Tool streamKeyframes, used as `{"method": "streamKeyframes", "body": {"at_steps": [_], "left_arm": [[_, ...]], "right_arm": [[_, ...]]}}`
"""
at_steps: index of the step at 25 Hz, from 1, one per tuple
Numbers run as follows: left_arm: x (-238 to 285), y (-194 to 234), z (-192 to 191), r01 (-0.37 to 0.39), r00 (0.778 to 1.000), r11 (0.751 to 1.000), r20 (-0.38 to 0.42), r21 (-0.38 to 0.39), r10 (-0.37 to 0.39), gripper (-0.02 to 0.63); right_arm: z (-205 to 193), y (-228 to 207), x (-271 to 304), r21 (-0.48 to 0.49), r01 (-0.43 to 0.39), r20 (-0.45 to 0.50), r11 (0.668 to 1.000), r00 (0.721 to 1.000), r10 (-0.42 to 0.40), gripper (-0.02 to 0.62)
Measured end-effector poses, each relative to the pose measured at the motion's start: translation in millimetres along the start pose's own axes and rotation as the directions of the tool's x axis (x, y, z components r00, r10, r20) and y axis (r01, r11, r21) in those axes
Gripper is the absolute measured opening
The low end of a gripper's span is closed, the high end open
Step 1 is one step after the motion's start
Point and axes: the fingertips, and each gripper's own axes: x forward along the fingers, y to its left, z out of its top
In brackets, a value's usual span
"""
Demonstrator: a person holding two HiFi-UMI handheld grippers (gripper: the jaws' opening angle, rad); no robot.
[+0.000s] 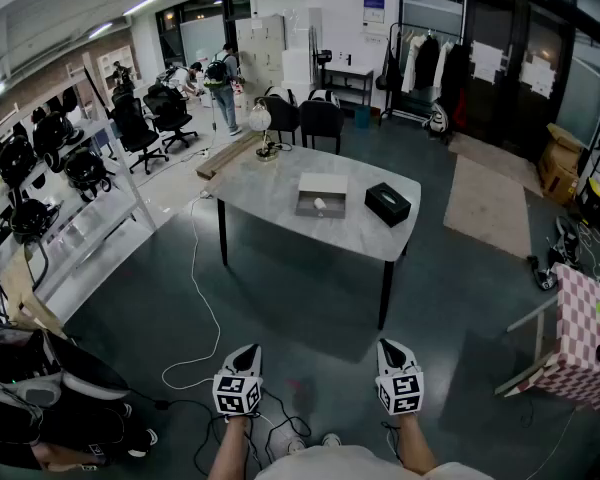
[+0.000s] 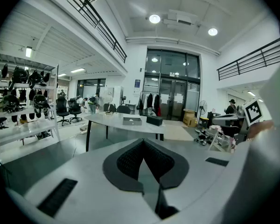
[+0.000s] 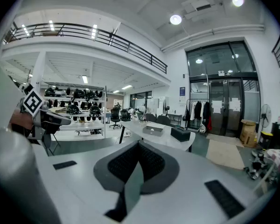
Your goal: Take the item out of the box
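An open grey box point(image 1: 321, 196) lies on the marble table point(image 1: 270, 183) across the room, with a small white item point(image 1: 320, 204) inside it. The left gripper view shows the box point(image 2: 132, 121) far ahead, and so does the right gripper view, where the box point(image 3: 152, 130) is just as small. My left gripper point(image 1: 246, 353) point(image 2: 143, 141) and right gripper point(image 1: 392, 348) point(image 3: 139, 144) are held low in front of me, well short of the table. Both are shut, their black pads meeting at the tip with nothing between them.
A black tissue box point(image 1: 387, 204) sits right of the grey box and a desk lamp point(image 1: 261, 128) at the table's far left corner. Cables point(image 1: 205, 308) trail over the floor between me and the table. Shelves of helmets point(image 1: 40, 168) line the left; a checked-cloth table point(image 1: 580, 338) stands right.
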Motion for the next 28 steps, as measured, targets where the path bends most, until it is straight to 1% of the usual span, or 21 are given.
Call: {"method": "streamKeyframes", "body": {"at_steps": [5, 12, 17, 18, 20, 21, 26, 28], "left_arm": [[4.6, -9.3, -1.3, -0.003, 1.0, 1.0, -0.003, 0.005, 0.003, 0.014], [3.8, -14.2, 1.6, -0.001, 1.0, 1.0, -0.002, -0.001, 0.001, 0.014], [4.1, -19.1, -1.4, 0.001, 1.0, 1.0, -0.01, -0.004, -0.001, 0.014], [4.3, -21.3, -3.0, 0.002, 1.0, 1.0, -0.012, -0.004, -0.002, 0.014], [5.2, -26.1, -5.1, 0.004, 1.0, 1.0, -0.013, -0.004, -0.004, 0.014], [5.3, -27.9, -5.2, 0.004, 1.0, 1.0, -0.012, -0.005, -0.004, 0.014], [5.3, -33.7, -6.6, -0.001, 1.0, 1.0, -0.014, -0.005, 0.001, 0.014], [5.7, -36.6, -9.6, -0.006, 1.0, 1.0, -0.017, -0.006, 0.005, 0.014]], "right_arm": [[-3.6, -8.2, -3.8, 0.002, 0.001, 0.0, 1.0, 1.0, -0.001, 0.0], [-2.9, -8.8, -5.0, 0.002, -0.001, 0.001, 1.0, 1.0, 0.001, 0.0], [4.1, -13.3, -8.2, 0.012, 0.007, 0.042, 1.0, 0.999, -0.008, 0.003], [3.6, -12.7, -8.6, 0.014, -0.007, 0.044, 1.0, 0.999, 0.007, 0.052], [2.2, -10.4, -8.8, 0.018, -0.045, 0.044, 0.999, 0.998, 0.044, 0.187], [2.1, -9.1, -9.0, 0.017, -0.059, 0.046, 0.998, 0.997, 0.058, 0.221], [-1.9, -1.9, -7.9, 0.005, -0.102, 0.038, 0.995, 0.994, 0.102, 0.329], [-6.6, 0.0, -7.3, -0.007, -0.115, 0.027, 0.993, 0.993, 0.115, 0.336]]}}
